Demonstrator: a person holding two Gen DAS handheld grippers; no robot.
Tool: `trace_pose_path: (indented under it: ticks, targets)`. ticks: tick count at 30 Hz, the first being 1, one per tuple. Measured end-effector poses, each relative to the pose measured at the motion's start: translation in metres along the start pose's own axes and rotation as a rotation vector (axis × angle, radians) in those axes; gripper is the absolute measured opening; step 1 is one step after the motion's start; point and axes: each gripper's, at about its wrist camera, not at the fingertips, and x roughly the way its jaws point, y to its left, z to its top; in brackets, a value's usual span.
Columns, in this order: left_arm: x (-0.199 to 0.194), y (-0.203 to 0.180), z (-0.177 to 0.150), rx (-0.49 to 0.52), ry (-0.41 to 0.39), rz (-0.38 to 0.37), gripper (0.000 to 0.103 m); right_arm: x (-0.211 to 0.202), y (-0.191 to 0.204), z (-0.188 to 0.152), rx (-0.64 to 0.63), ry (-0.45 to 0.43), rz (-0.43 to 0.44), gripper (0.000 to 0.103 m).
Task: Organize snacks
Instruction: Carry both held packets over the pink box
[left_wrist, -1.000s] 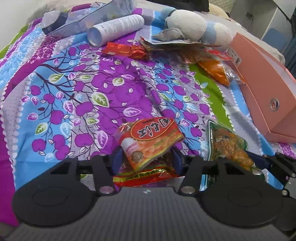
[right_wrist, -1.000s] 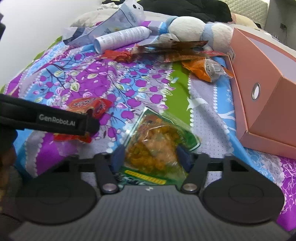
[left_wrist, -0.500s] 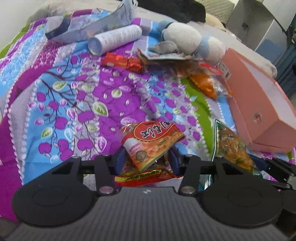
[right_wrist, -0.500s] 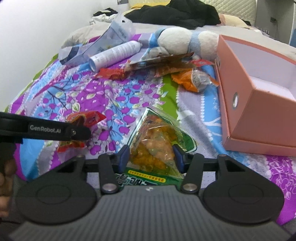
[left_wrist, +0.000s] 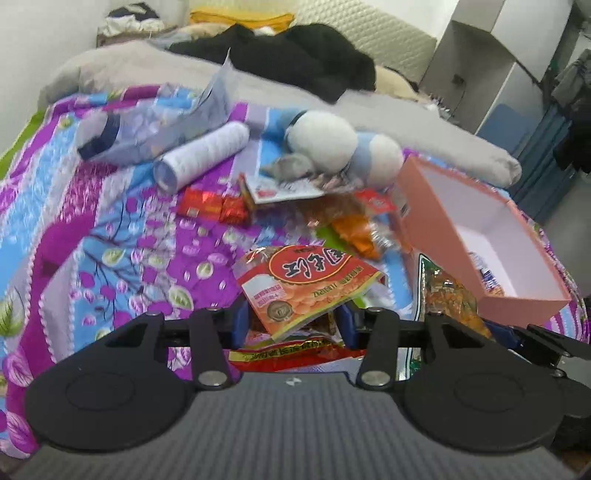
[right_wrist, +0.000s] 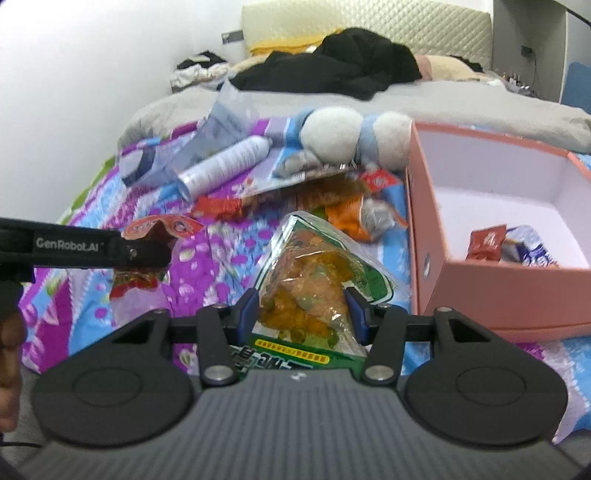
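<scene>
1. Both packets have risen off the bedspread (left_wrist: 110, 236) since a second ago, and the pink box (right_wrist: 498, 291) now shows its open inside.
2. Left gripper (left_wrist: 291, 321) pinches the orange-red snack packet (left_wrist: 306, 284) by its lower end; this packet hangs left of the box.
3. Right gripper (right_wrist: 303, 314) pinches the green-edged snack bag (right_wrist: 314, 280), just beside the box's near wall.
4. Both packets look light, soft and crinkly, probably slippery film; holding near a sealed edge seems safest.
5. Box contents are partly hidden; a few wrapped snacks (right_wrist: 487, 243) lie inside.
</scene>
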Motion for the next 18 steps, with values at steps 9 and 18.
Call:
trace_pose_path:
  ticks: [9,18]
  targets:
    - [-0.036,-0.034,0.022,0.033,-0.058,-0.058,0.053,-0.036,-0.008,0.026,0.009,-0.065,-0.019,0.053]
    - [-0.056,-0.083,0.042,0.089,-0.111,-0.162,0.053,-0.083,-0.027,0.048,0.028,-0.160,-0.062,0.053]
